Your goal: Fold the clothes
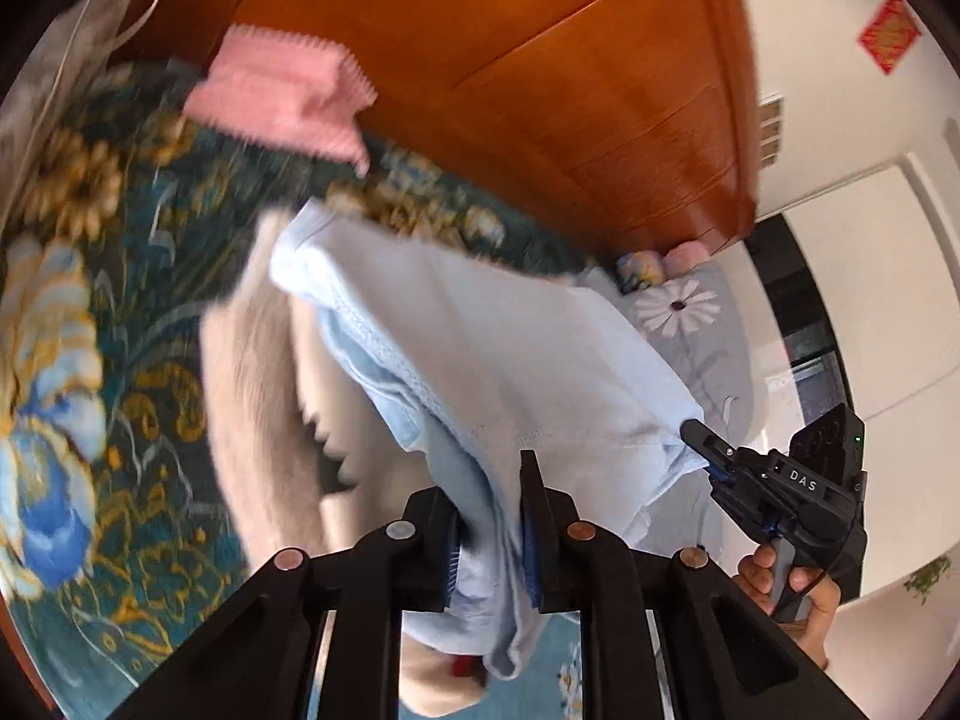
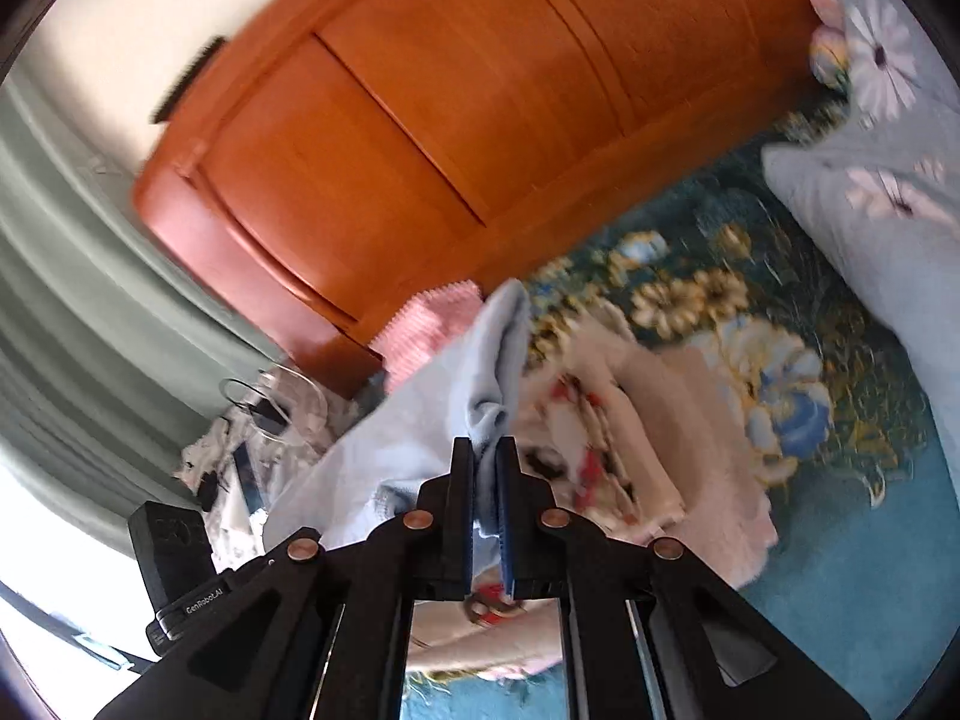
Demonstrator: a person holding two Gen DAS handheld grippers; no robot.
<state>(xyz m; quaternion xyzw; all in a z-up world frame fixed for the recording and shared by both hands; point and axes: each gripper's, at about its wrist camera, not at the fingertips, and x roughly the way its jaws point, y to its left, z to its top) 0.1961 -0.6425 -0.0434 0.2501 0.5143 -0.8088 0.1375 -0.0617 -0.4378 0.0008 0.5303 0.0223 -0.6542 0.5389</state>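
Left wrist view: the left gripper is pinching a pale blue cotton garment hanging ahead of it; the right gripper is clamping another edge. Thin bunched cloth could be slipping free.

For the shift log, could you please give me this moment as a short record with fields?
surface: bed with a teal floral bedspread
garment in hand: light blue garment, lifted off the bed
left gripper: shut on one edge of the garment
right gripper: shut on another bunched edge
beneath: beige fluffy blanket
also on bed: pink cloth near the wooden wardrobe; daisy-print pillow
image quality: motion blur in both views
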